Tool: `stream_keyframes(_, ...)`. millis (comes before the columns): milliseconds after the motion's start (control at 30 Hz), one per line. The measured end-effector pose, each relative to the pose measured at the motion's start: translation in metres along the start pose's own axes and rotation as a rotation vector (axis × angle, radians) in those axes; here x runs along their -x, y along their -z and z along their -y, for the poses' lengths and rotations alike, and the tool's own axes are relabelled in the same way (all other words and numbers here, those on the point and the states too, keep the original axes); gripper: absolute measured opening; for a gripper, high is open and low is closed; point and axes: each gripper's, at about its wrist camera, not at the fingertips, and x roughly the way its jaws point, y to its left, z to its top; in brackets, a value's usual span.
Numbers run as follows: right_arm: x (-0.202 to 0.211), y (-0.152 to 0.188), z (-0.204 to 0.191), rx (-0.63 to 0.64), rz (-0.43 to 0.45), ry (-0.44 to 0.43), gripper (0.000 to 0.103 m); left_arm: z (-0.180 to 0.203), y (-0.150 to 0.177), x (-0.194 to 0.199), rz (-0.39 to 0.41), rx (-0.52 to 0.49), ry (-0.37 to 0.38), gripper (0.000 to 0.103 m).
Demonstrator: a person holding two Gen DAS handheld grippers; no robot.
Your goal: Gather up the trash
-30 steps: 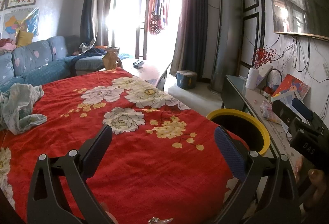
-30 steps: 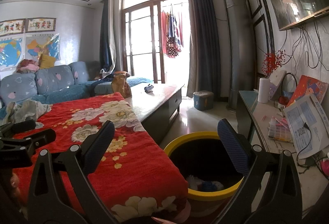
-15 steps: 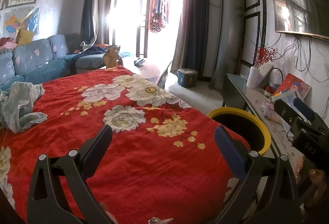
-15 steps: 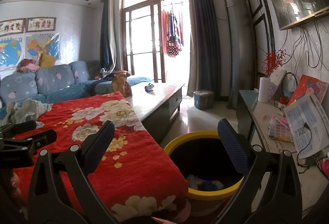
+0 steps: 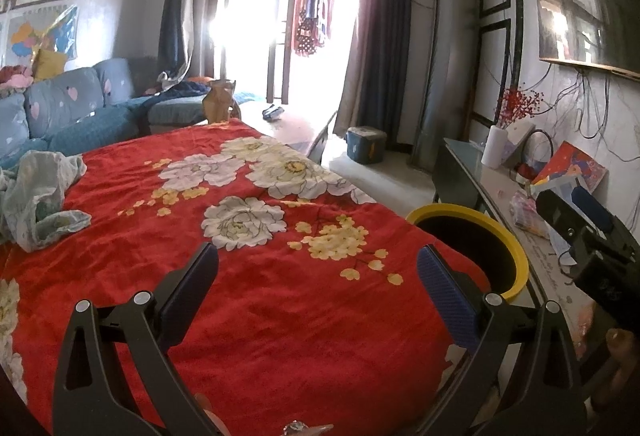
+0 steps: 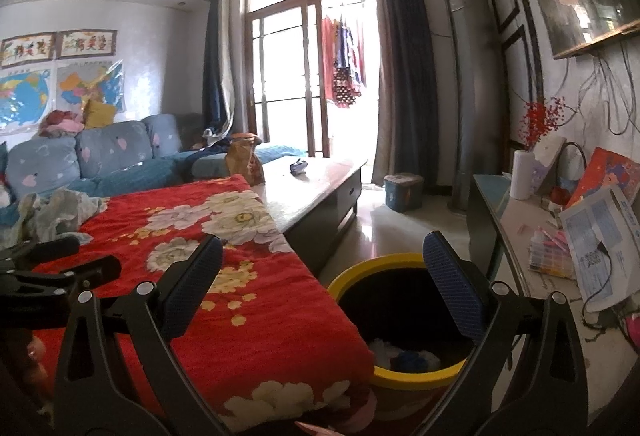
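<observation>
A yellow-rimmed black trash bin (image 6: 352,272) stands on the floor beside the red flowered cloth (image 6: 256,296); white and blue scraps (image 6: 404,354) lie at its bottom. In the left wrist view the bin (image 5: 516,252) shows at the cloth's right edge. My right gripper (image 6: 322,256) hangs open above the bin's near rim, nothing between its fingers. My left gripper (image 5: 318,264) is open over the red cloth (image 5: 280,296), also empty. The right gripper's body (image 5: 588,236) shows at the far right of the left view.
A crumpled pale cloth (image 5: 40,195) lies at the cloth's left side. A brown paper bag (image 6: 244,159) and a small dark item (image 6: 298,167) sit on the long table beyond. A side cabinet (image 6: 520,220) with papers and a paper roll runs along the right wall. A blue sofa (image 6: 100,159) is at the left.
The left wrist view has shifted very slightly; both grippers stay open and nearly still. Nothing was picked up or dropped.
</observation>
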Motion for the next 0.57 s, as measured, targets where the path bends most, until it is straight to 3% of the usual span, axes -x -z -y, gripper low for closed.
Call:
stream_keyframes(167, -0.002, -0.019, -0.032, 0.039, -0.013, -0.14, 0.092, -0.023, -0.007, 0.007, -0.008, 0.044, -0.065, 0.097)
stream_keyframes(300, -0.014, -0.044, -0.084, 0.024, -0.067, -0.333, 0.092, -0.074, -0.012, 0.022, -0.032, 0.117, -0.164, 0.097)
stream_keyframes(367, -0.027, -0.053, -0.12, 0.062, -0.127, -0.43, 0.092, -0.118, -0.01, 0.032, -0.059, 0.183, -0.258, 0.097)
stream_keyframes(433, -0.047, -0.057, -0.183, 0.085, -0.249, -0.6, 0.092, -0.17, -0.005, 0.044, -0.098, 0.262, -0.374, 0.097)
stream_keyframes(567, -0.081, -0.036, -0.293, 0.163, -0.461, -0.786, 0.092, -0.285, 0.024, 0.063, -0.264, 0.422, -0.619, 0.097)
